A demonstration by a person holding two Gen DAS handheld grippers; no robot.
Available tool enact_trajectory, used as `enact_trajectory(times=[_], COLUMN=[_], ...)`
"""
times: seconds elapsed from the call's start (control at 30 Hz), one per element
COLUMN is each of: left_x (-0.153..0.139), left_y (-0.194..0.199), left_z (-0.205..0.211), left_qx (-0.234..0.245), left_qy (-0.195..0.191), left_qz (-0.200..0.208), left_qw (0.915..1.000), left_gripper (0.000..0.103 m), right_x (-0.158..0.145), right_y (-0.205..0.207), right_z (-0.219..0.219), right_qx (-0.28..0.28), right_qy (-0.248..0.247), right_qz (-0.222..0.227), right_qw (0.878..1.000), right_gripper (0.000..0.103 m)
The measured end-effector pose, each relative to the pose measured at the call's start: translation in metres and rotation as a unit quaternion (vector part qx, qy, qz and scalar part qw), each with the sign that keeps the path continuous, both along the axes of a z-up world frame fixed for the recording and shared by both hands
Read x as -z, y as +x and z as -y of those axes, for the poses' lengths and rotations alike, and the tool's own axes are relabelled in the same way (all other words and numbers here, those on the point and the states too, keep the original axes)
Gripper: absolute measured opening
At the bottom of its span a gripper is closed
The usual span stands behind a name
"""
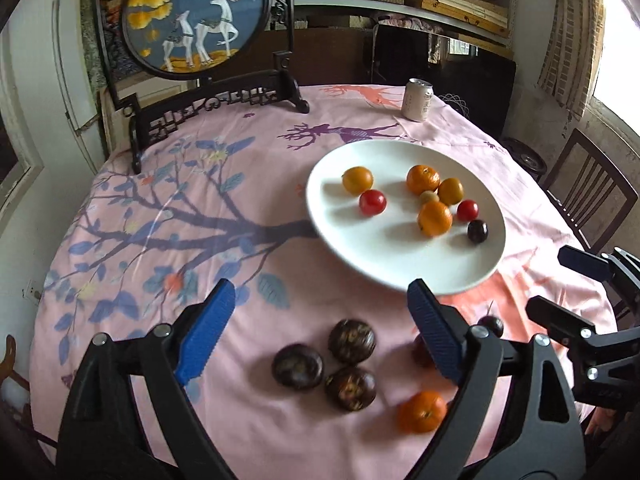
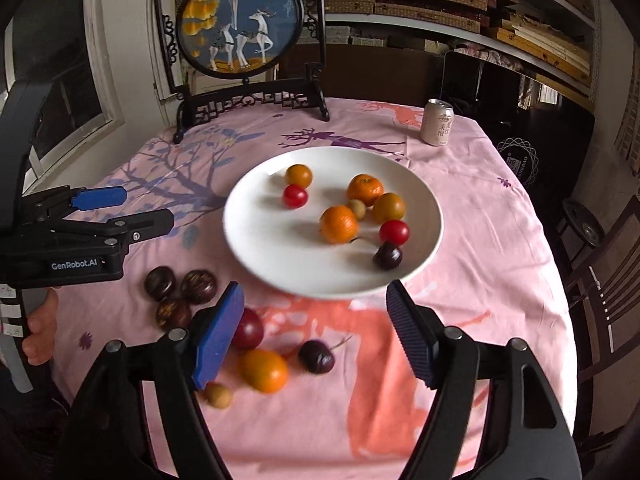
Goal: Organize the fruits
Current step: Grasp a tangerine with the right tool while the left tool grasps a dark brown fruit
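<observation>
A white plate [image 1: 380, 248] [image 2: 280, 256] on the pink cloth holds several fruits: oranges, red ones, a dark cherry and a small tan one. Loose on the cloth in front of it lie three dark mangosteens [image 1: 298, 366] [image 2: 199, 286], an orange [image 1: 422, 410] [image 2: 263, 370], a dark cherry [image 2: 316, 356], a red plum [image 2: 250, 328] and a tan longan [image 2: 218, 396]. My left gripper [image 1: 320, 286] [image 2: 148, 206] hovers open above the mangosteens. My right gripper [image 2: 315, 287] [image 1: 544, 280] stands open over the orange and cherry. Neither holds anything.
A drink can [image 1: 418, 100] [image 2: 437, 128] stands at the far right of the round table. A framed round deer screen [image 1: 196, 16] [image 2: 240, 24] stands at the far left edge. A wooden chair [image 1: 588, 196] is beside the table on the right.
</observation>
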State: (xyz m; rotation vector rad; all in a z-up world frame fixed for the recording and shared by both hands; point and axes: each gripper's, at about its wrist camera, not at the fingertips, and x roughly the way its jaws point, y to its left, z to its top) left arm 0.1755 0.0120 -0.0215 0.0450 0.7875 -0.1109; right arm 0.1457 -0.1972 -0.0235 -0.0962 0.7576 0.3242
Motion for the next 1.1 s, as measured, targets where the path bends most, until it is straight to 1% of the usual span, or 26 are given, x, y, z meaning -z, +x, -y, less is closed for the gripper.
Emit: enact_trajectory(times=[0.1, 0.2, 0.3, 0.4, 0.47, 0.53, 0.57, 0.63, 0.67, 0.7, 0.73, 0.8, 0.83, 0.9, 0.97, 1.0, 1.07, 1.1], left_x=[0.016, 0.029, 0.036, 0.039, 0.040, 0.040, 0.040, 0.040, 0.041, 0.043, 0.045, 0.052, 0.057, 0.071, 0.085, 0.091, 0.092, 0.093], left_y=[-0.027, -0.041, -0.046, -0.051, -0.057, -0.061, -0.062, -0.062, -0.061, -0.058, -0.055, -0.046, -0.041, -0.031, -0.023, -0.020, -0.014, -0.010], left_z=[-0.021, -0.039, -0.053, -0.064, -0.072, -0.079, -0.082, -0.086, -0.086, -0.085, -0.083, -0.078, -0.073, -0.063, -0.054, -0.050, -0.044, -0.041], left_qx=[-0.025, -0.042, -0.059, -0.071, -0.075, -0.079, -0.080, -0.078, -0.076, -0.074, -0.071, -0.066, -0.064, -0.058, -0.047, -0.040, -0.034, -0.025], left_qy=[-0.004, 0.000, 0.004, -0.006, -0.011, -0.014, -0.015, -0.018, -0.018, -0.017, -0.016, -0.009, 0.000, 0.029, 0.044, 0.043, 0.034, 0.027], left_qz=[-0.006, -0.020, -0.027, -0.031, -0.030, -0.028, -0.027, -0.028, -0.030, -0.031, -0.034, -0.044, -0.050, -0.070, -0.093, -0.104, -0.105, -0.113], left_qw=[0.9997, 0.9989, 0.9979, 0.9969, 0.9966, 0.9964, 0.9963, 0.9964, 0.9965, 0.9966, 0.9968, 0.9968, 0.9967, 0.9955, 0.9936, 0.9928, 0.9933, 0.9929], left_gripper=[0.090, 0.090, 0.090, 0.090, 0.090, 0.090, 0.090, 0.090, 0.090, 0.090, 0.090, 0.090, 0.090, 0.090, 0.090, 0.090, 0.090, 0.090], right_x=[0.010, 0.021, 0.028, 0.035, 0.043, 0.053, 0.059, 0.070, 0.075, 0.078, 0.079, 0.073, 0.068, 0.058, 0.052, 0.051, 0.049, 0.049], right_y=[-0.030, -0.048, -0.057, -0.057, -0.050, -0.039, -0.033, -0.022, -0.018, -0.014, -0.012, -0.010, -0.013, -0.021, -0.026, -0.028, -0.031, -0.032], right_z=[-0.012, -0.028, -0.049, -0.073, -0.083, -0.090, -0.090, -0.093, -0.094, -0.096, -0.097, -0.093, -0.091, -0.087, -0.078, -0.073, -0.063, -0.057], right_qx=[-0.013, -0.037, -0.080, -0.109, -0.106, -0.101, -0.101, -0.099, -0.096, -0.094, -0.094, -0.090, -0.088, -0.079, -0.074, -0.071, -0.064, -0.059], right_qy=[0.011, 0.028, 0.041, 0.028, 0.002, -0.019, -0.021, -0.026, -0.031, -0.041, -0.043, -0.026, -0.023, -0.030, -0.022, -0.016, -0.006, 0.000], right_qz=[-0.006, -0.025, -0.041, -0.045, -0.047, -0.064, -0.078, -0.102, -0.106, -0.105, -0.108, -0.110, -0.102, -0.083, -0.079, -0.081, -0.085, -0.086], right_qw=[1.000, 0.999, 0.995, 0.993, 0.993, 0.993, 0.992, 0.990, 0.989, 0.989, 0.989, 0.990, 0.991, 0.993, 0.994, 0.994, 0.994, 0.994], right_gripper=[0.074, 0.074, 0.074, 0.074, 0.074, 0.068, 0.062, 0.056, 0.049, 0.039, 0.038, 0.038, 0.038, 0.038, 0.038, 0.038, 0.038, 0.038])
